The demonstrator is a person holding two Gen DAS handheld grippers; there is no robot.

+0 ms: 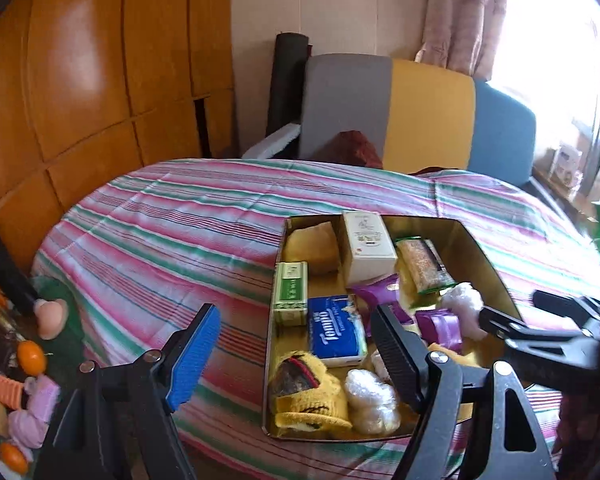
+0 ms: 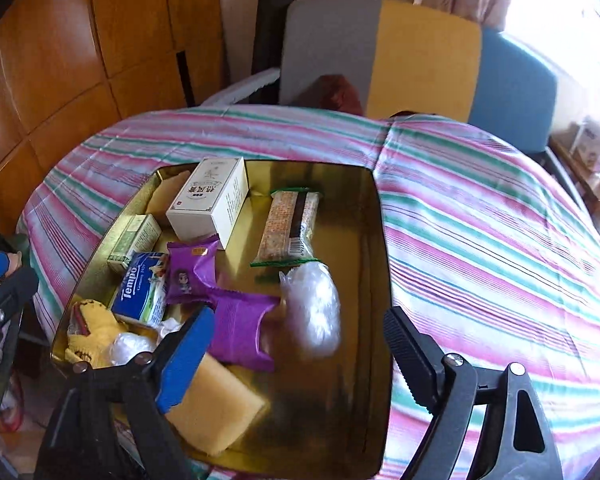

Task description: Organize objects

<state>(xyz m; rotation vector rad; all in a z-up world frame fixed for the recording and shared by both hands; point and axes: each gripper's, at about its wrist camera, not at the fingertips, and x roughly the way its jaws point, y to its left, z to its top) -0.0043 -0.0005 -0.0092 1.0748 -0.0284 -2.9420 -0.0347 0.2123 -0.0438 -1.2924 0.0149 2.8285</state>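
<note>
Here, two hand-held grippers hover over a gold metal tray (image 2: 380, 264) that sits on a bed or table covered in a pink, green and white striped cloth (image 2: 500, 240).

Nearest in the right wrist view, the right gripper (image 2: 300, 344) has its jaws spread wide and holds nothing. Just below its blue finger lies a yellow sponge (image 2: 216, 408). Beyond that come a purple snack packet (image 2: 240, 332) and a clear plastic bundle (image 2: 312, 308), then a second purple packet (image 2: 190, 272), a blue Tempo tissue pack (image 2: 140, 288) and a yellow knitted item (image 2: 88, 328) at the tray's left edge. Farther back are a green box (image 2: 134, 242), a cereal bar in a green-edged wrapper (image 2: 290, 224) and a white carton (image 2: 210, 200).

The left wrist view shows the left gripper (image 1: 296, 344), also spread open and empty, one finger over the cloth and one over the tray (image 1: 488, 264). Only this view shows clutter off to the left: small oranges (image 1: 30, 356) and pink knitted pieces (image 1: 32, 412). It also catches the right gripper (image 1: 540, 320) entering from the right.

Behind, both views show a grey, yellow and blue chair back (image 1: 420, 116), orange wooden wardrobe panels (image 1: 80, 80) and a bright curtained window (image 1: 540, 40).
</note>
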